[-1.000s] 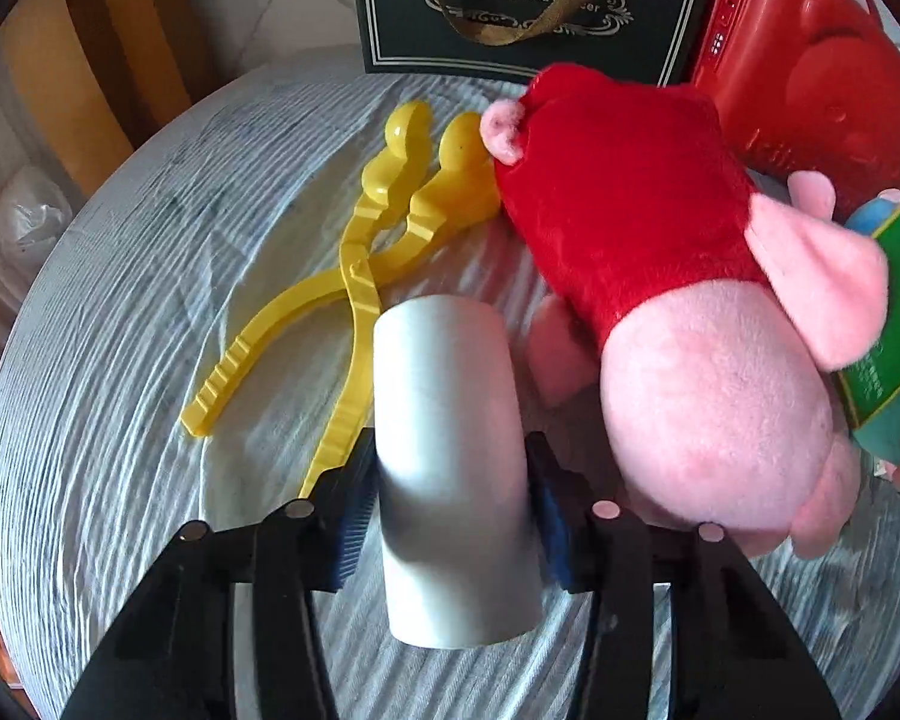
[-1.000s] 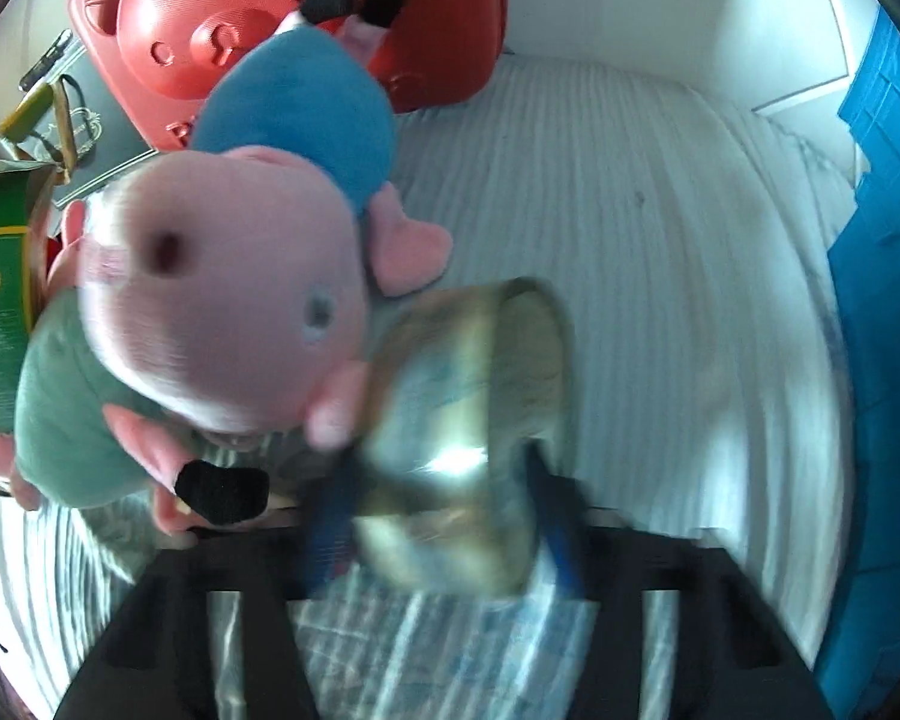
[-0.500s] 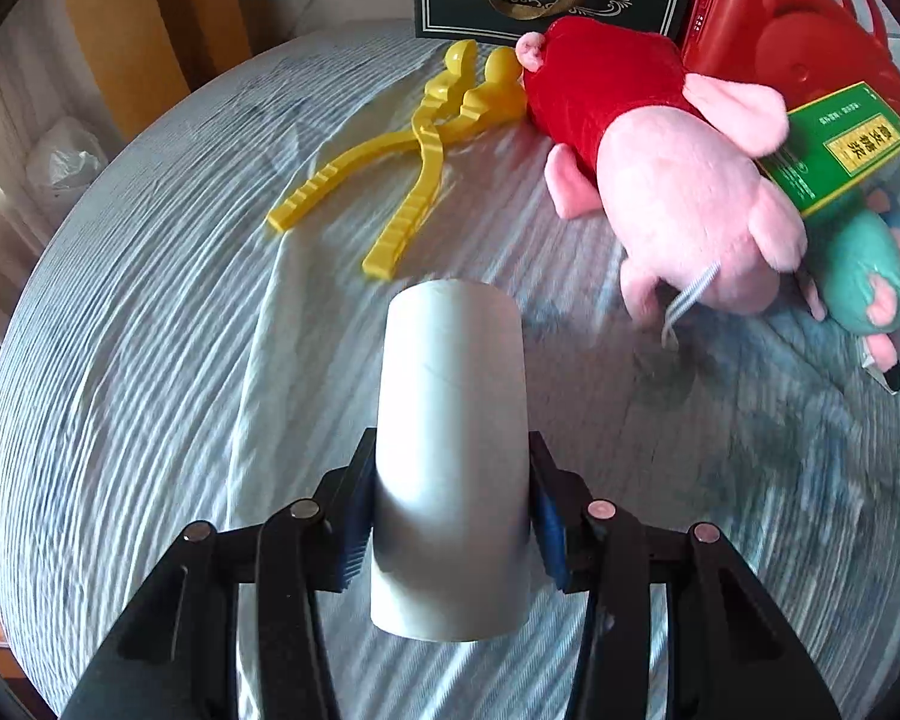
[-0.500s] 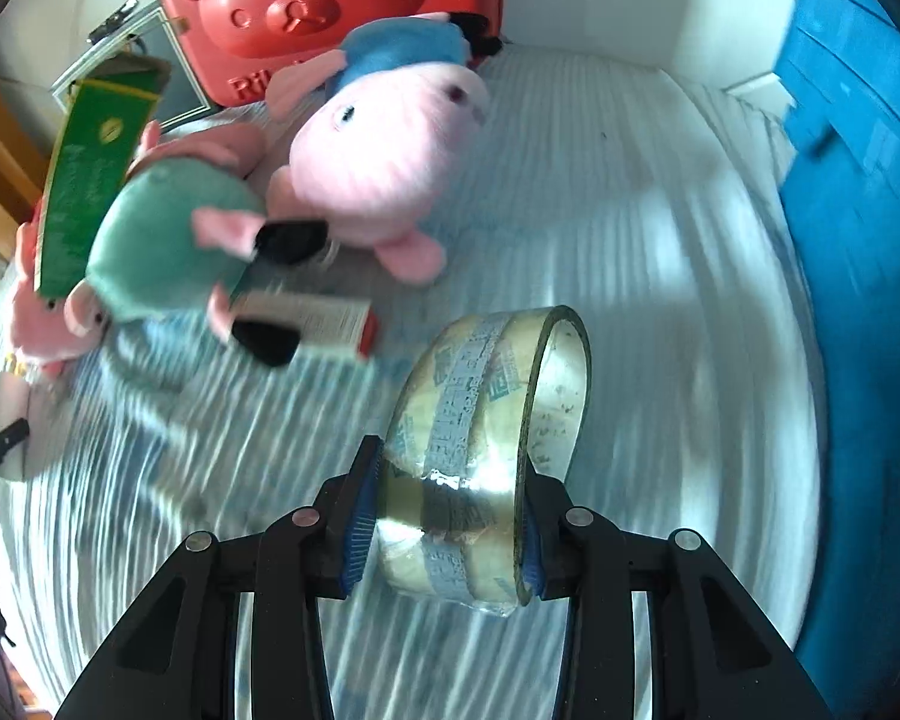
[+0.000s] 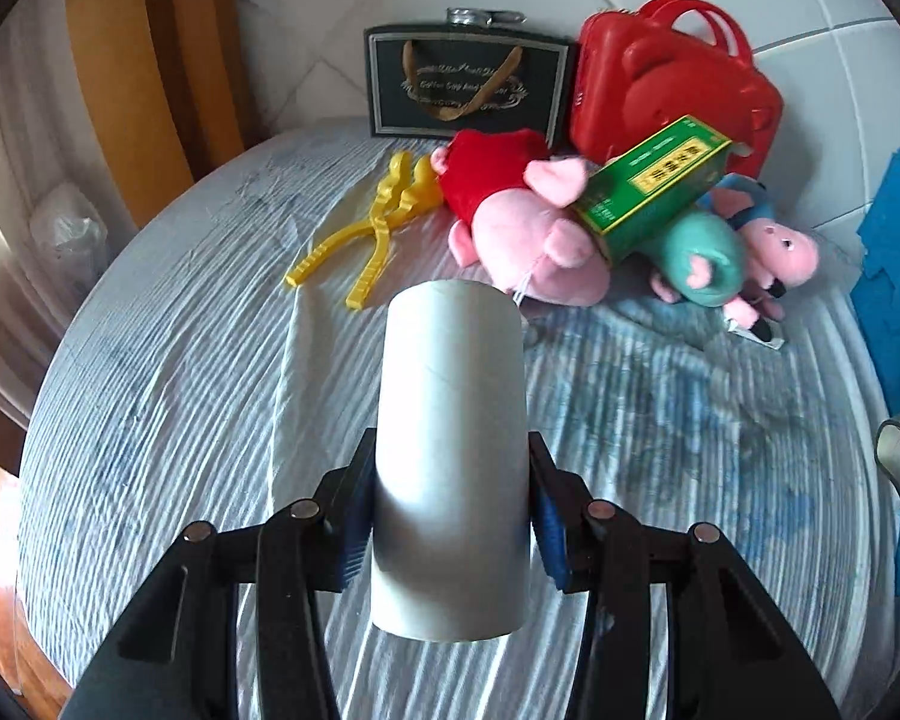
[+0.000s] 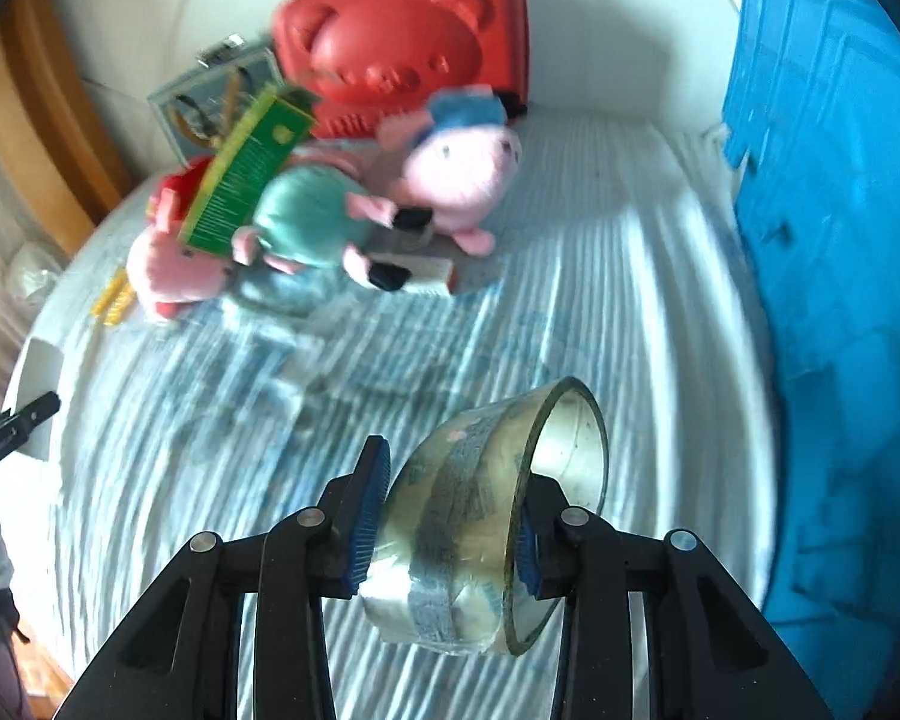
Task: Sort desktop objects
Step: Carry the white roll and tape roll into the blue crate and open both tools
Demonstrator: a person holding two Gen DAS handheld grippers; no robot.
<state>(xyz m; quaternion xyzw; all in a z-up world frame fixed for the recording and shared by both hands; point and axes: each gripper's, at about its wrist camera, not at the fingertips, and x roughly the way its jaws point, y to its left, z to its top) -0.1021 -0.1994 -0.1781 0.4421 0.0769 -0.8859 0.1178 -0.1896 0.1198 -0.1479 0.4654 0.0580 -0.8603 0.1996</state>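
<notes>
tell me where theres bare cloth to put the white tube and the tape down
Bare striped cloth spreads below the yellow tongs, ahead of the left tool holding the white tube. Another open strip lies between the plush pigs and the blue crate. The far edge is crowded: toys, green box, red case.

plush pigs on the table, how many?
3. Red-dressed pig beside the yellow tongs; teal-dressed pig in the middle, under the green box; blue-dressed pig in front of the red case. More may hide behind the pile.
</notes>
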